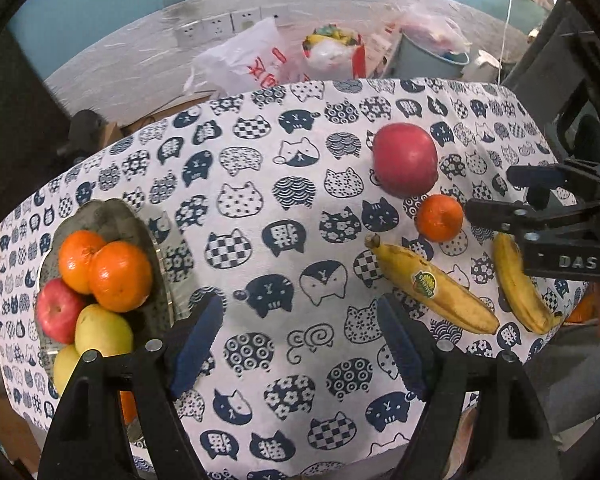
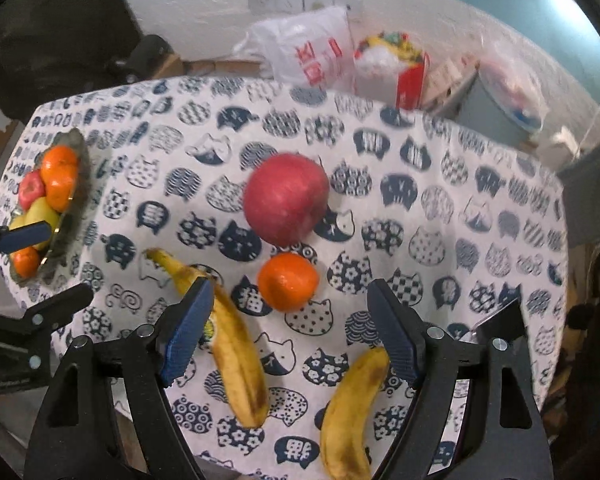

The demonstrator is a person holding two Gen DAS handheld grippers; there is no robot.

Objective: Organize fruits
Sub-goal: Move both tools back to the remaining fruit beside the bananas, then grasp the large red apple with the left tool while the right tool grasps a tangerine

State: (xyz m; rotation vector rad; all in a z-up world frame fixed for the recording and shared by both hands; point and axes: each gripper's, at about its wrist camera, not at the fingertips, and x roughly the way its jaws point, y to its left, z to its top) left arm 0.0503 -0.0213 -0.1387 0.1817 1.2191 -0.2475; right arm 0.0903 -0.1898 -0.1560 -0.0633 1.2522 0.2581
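We look down on a desk (image 1: 300, 208) draped in a white cloth printed with navy cat faces. At its left edge stands a grey shallow dish (image 1: 112, 216), heaped with two round oranges (image 1: 106, 270), a red apple (image 1: 58, 310) and pale yellow-green pears (image 1: 102, 330); the right wrist view shows the same dish (image 2: 78, 148) at the far left.

On the right half of the desk, loose fruit lies on the cloth. A large red apple (image 2: 286, 198) sits farthest from us, a small orange mandarin (image 2: 288, 282) just on its near side, the two very close. Two yellow bananas with brown freckles lie nearer still: a stickered banana (image 2: 228, 344) on the left, a second plain banana (image 2: 352, 412) to its right, apart from each other.

Our left claw (image 1: 300, 344), black with blue ribbed pads, hangs over bare cloth near the middle of the desk, its jaws spread wide with nothing between them. Our right claw (image 2: 290, 334) hovers above the loose fruit, jaws likewise apart and gripping nothing; its left pad overlaps the stickered banana in view, and we cannot tell whether it touches. In the left wrist view the right claw (image 1: 496, 196) reaches in from the right edge, beside the mandarin (image 1: 440, 218).

Beyond the desk, white plastic bags (image 1: 252, 60) sit against a pale wall.
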